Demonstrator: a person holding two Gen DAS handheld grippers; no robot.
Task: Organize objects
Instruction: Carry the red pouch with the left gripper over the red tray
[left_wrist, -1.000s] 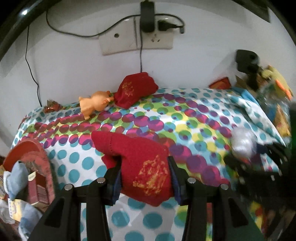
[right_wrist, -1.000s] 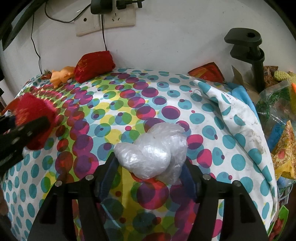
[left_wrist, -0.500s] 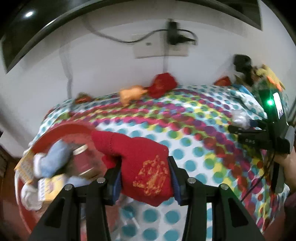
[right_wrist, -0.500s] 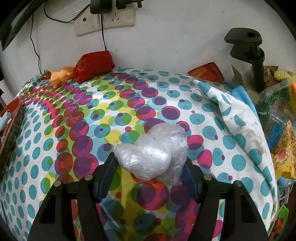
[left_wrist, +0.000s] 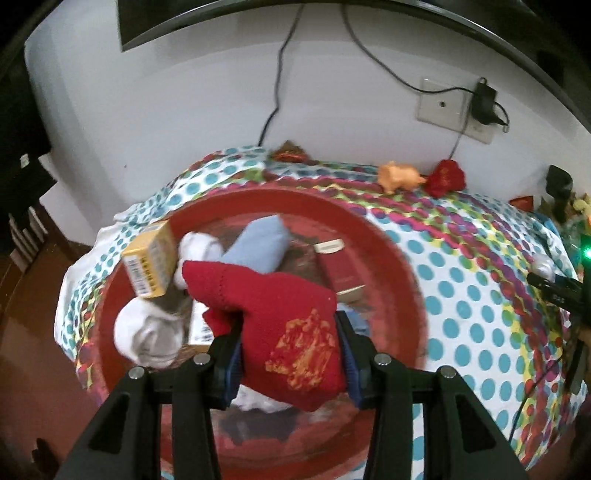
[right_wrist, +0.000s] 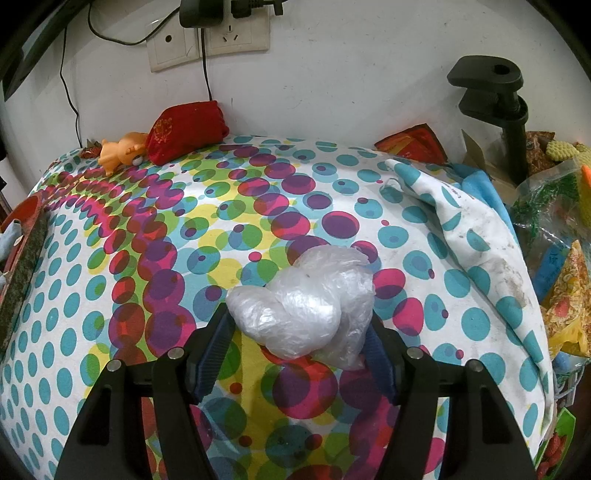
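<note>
Red pouch over tray: left view only.

A red knitted pouch with a gold printed emblem hangs above the round red tray, which sits at the left end of the dotted tablecloth. In the tray lie a yellow carton, white socks and a pale blue sock. A crumpled clear plastic bag rests near the cloth's front edge. A second red pouch and an orange toy animal lie along the back edge.
</note>
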